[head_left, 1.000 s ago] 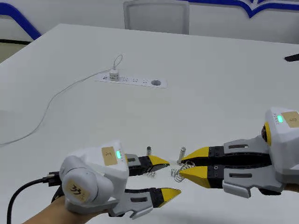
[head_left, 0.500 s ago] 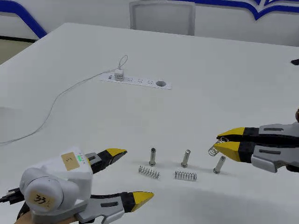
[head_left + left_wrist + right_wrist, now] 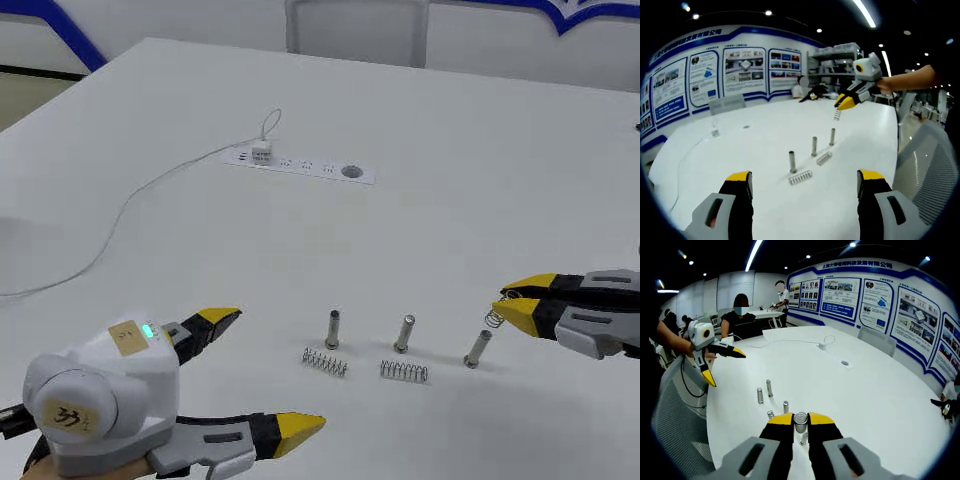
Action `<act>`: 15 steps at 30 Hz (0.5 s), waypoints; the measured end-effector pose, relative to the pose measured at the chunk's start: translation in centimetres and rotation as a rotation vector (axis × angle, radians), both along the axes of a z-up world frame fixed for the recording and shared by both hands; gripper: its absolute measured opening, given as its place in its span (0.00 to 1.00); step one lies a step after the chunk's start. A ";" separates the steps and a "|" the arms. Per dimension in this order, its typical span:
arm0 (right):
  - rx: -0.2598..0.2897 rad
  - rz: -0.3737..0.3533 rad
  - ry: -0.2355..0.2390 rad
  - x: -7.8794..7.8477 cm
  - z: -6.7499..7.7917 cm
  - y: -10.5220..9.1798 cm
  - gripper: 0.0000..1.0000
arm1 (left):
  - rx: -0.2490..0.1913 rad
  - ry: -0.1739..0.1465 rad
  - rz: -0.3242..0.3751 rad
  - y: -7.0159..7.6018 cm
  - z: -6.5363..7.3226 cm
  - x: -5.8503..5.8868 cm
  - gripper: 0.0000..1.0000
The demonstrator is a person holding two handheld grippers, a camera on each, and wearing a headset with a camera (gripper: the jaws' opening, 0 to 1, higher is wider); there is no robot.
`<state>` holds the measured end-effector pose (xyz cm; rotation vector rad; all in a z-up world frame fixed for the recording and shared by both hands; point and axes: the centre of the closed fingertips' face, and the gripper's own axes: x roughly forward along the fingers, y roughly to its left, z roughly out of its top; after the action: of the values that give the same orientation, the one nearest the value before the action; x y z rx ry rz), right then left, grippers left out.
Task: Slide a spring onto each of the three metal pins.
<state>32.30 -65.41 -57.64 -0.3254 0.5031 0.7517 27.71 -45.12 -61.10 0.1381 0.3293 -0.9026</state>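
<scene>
R gripper (image 3: 502,300) shifted spring (image 3: 493,318) (still clamped) over rightmost pin (image 3: 477,347)

I worked in what looked like an office showroom or lab. A broad white meeting table (image 3: 480,150) carried a long white power strip (image 3: 300,166) at the upper centre of my head view. In my right gripper view, blue-bordered poster boards (image 3: 880,295) lined the wall at upper right. Seated people (image 3: 737,324) were at another desk at upper left, and long ceiling strip lights (image 3: 754,255) ran along the top.

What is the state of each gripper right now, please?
Left gripper: open, holding nothing.
Right gripper: closed on a spring.
</scene>
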 end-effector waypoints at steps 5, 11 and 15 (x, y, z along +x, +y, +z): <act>-0.008 -0.017 0.018 0.3 -0.9 -0.3 0.10 | -0.032 0.042 0.047 0.9 -0.6 0.0 0.90; 0.007 -0.046 0.044 0.9 -1.7 -0.6 0.10 | -0.060 0.065 0.082 1.0 -0.7 0.2 0.92; 0.010 -0.049 0.062 0.8 -2.3 -0.3 0.10 | -0.031 0.085 0.066 0.6 -1.6 -0.1 0.92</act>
<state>33.06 -65.72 -59.95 -0.2799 0.5638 0.7179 27.58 -44.50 -62.68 0.0604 0.3964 -0.8495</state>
